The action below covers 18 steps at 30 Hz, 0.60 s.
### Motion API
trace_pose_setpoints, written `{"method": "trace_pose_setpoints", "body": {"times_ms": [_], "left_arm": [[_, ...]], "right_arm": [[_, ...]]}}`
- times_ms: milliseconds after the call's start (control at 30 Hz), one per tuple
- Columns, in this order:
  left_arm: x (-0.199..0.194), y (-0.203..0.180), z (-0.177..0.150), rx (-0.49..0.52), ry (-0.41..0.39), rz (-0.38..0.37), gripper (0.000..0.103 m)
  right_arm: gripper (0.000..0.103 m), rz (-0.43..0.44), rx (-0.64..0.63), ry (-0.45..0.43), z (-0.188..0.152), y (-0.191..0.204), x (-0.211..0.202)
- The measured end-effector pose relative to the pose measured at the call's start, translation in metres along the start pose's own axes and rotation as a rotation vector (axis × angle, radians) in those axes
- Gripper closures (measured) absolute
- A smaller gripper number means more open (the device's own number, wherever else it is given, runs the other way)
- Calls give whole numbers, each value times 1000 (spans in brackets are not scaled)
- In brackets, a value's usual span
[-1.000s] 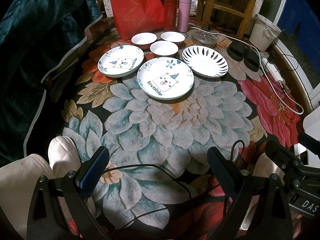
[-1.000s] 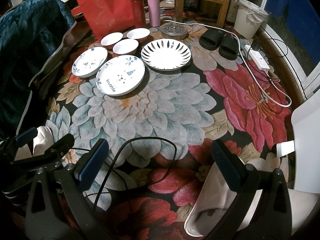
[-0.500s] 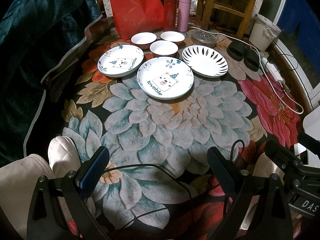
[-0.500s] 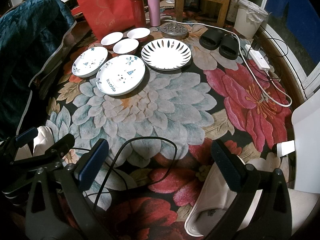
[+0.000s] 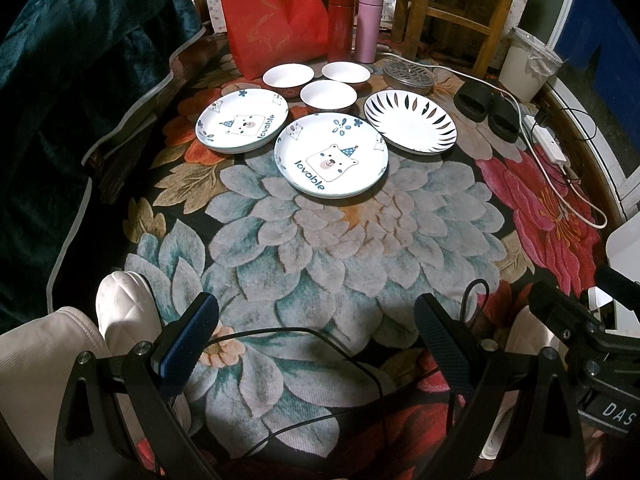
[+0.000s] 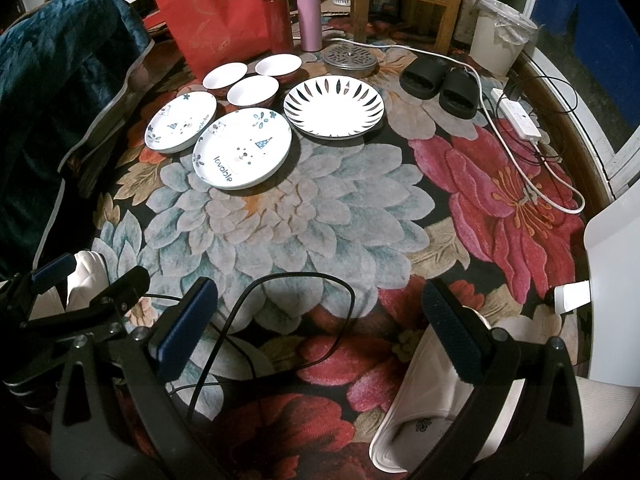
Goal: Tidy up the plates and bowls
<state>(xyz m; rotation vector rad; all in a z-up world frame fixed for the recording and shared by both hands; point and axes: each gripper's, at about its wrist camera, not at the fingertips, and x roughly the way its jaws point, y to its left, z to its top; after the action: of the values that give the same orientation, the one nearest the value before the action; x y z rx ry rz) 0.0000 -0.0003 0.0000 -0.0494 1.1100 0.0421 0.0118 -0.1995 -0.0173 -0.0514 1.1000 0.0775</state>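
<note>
Three round plates and three small round white bowls lie on a woven floral carpet (image 5: 320, 240) patterned in grey-blue and red petals. Two plates are glossy white ceramic printed with a bear and the word "lovable": the nearer bear plate (image 5: 331, 156) (image 6: 242, 148) sits just in front of the bowls, and the farther bear plate (image 5: 242, 121) (image 6: 181, 121) lies beside it to the left. The third, a white plate with black leaf strokes round its rim (image 5: 410, 122) (image 6: 333, 105), lies to the right. The bowls (image 5: 329, 95) (image 6: 253, 91) cluster in a triangle behind the plates, in front of a red fabric bag (image 5: 276, 16). One red cylindrical flask (image 5: 341, 26) and one pink cylindrical flask (image 5: 368, 26) stand upright beside the bag. A pair of black slides (image 6: 440, 82) rests further right. The left gripper (image 5: 316, 332) and right gripper (image 6: 320, 320) both hover low over the near carpet, well apart from the dishes, fingers spread wide and empty; their pads (image 5: 188, 338) are dark blue and textured.
</note>
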Motion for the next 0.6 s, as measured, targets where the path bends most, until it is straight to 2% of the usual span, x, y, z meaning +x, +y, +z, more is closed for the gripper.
{"method": "trace_pose_setpoints", "body": {"times_ms": [600], "left_arm": [[0,0,0,2,4,3,5]], "right_arm": [[0,2,2,4,1,1,0]]}}
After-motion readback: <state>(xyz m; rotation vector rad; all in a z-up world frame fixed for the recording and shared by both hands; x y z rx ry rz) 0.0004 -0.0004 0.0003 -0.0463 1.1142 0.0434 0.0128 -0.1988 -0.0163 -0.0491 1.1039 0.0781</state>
